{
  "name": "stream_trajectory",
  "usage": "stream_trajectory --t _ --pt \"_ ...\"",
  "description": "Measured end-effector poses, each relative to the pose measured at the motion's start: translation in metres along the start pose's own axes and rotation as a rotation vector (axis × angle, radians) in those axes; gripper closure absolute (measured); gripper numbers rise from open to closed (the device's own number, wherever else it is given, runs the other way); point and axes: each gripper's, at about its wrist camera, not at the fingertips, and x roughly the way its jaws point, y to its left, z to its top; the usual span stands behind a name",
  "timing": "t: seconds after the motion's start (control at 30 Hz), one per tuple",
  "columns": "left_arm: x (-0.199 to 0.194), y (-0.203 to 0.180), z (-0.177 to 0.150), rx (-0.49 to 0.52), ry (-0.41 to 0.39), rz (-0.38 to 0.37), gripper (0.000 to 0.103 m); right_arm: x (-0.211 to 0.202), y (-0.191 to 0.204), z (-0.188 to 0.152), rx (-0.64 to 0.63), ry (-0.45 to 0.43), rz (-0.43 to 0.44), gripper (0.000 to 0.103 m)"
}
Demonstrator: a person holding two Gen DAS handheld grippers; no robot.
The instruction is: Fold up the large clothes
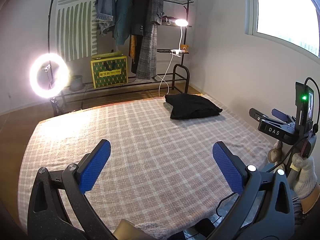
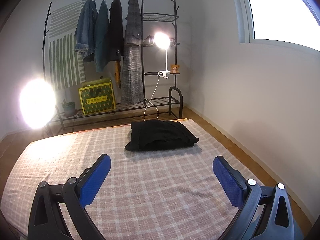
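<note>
Item: folded black fabric garment [image 2: 160, 135], far bed corner. My left claw [image 1: 161, 167] and right claw [image 2: 161, 178]: both spread, empty. Risk: careless grab unfolds it.

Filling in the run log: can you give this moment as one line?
left gripper: open, empty | right gripper: open, empty | black garment: folded, far end of checked blanket | other clothes: hanging on rack
</note>
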Motion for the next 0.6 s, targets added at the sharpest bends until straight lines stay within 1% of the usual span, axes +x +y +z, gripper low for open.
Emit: stream_trajectory --t 0.6 --pt "-0.001 -0.0029 0.0009 -0.007 -0.003 0.009 0.0 -0.0015 0.0009 -0.0019 0.013 0.007 0.006 0.0"
